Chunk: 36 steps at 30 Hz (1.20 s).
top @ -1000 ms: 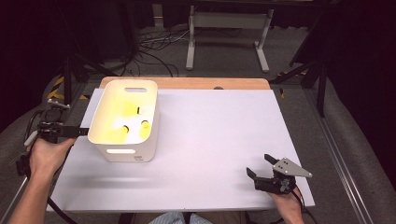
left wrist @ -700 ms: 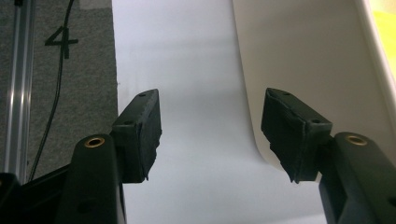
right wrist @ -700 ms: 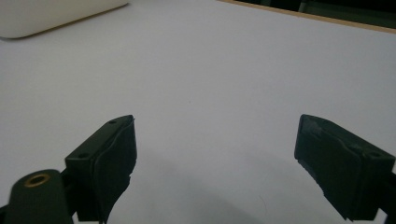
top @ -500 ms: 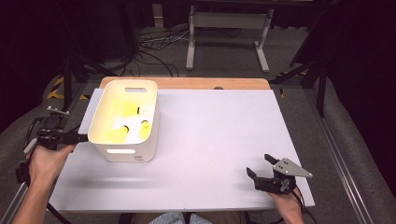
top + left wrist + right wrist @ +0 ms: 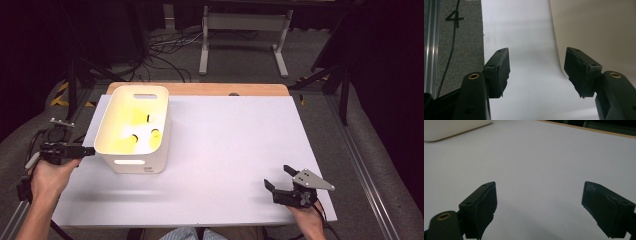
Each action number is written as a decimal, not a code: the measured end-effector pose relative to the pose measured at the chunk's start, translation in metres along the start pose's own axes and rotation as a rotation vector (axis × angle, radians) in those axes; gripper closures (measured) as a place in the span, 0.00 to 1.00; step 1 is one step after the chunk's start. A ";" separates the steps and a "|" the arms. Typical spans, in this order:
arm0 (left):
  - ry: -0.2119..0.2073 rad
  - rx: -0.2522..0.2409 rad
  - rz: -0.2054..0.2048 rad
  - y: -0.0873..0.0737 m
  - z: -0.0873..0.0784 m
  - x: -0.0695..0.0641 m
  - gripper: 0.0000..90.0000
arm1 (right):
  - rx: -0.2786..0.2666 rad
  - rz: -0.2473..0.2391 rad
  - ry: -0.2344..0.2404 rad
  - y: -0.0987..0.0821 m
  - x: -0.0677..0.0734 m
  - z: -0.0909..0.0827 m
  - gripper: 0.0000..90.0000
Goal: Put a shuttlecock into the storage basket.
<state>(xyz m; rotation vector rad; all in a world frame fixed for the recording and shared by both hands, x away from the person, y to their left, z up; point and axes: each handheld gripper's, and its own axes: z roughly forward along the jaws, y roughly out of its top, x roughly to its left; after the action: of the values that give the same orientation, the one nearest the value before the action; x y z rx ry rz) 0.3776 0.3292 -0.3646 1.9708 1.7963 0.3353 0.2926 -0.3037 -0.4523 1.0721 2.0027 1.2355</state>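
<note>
- The left gripper (image 5: 89, 150), black, held in a hand (image 5: 47, 175) at the bench's left edge, is released with nothing between its jaws; it sits just beside the tub's left wall.
- The white rectangular plastic tub (image 5: 134, 162) stands on the left part of the white-topped bench (image 5: 230, 145), with small yellow-and-black items (image 5: 155, 134) inside.
- The right gripper (image 5: 278, 179), near the front right corner, well apart from the tub, is also released and empty, above bare bench.

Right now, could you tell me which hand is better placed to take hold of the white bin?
Left, probably. The left tool sits open just beside the white bin, pointing at its wall. The right tool, also open, rests far across the table.
</note>
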 end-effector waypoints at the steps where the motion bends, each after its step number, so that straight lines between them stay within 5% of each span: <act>1: -0.003 0.000 -0.002 -0.001 0.000 0.000 0.42 | 0.000 0.000 0.000 0.000 0.000 0.000 0.15; 36: -0.028 0.017 -0.009 -0.028 0.011 -0.003 0.41 | 0.001 -0.001 0.001 0.000 0.000 0.000 0.15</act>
<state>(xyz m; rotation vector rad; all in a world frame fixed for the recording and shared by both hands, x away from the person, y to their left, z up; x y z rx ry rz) 0.3578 0.3259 -0.3876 1.9687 1.7959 0.2886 0.2928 -0.3034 -0.4524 1.0716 2.0046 1.2343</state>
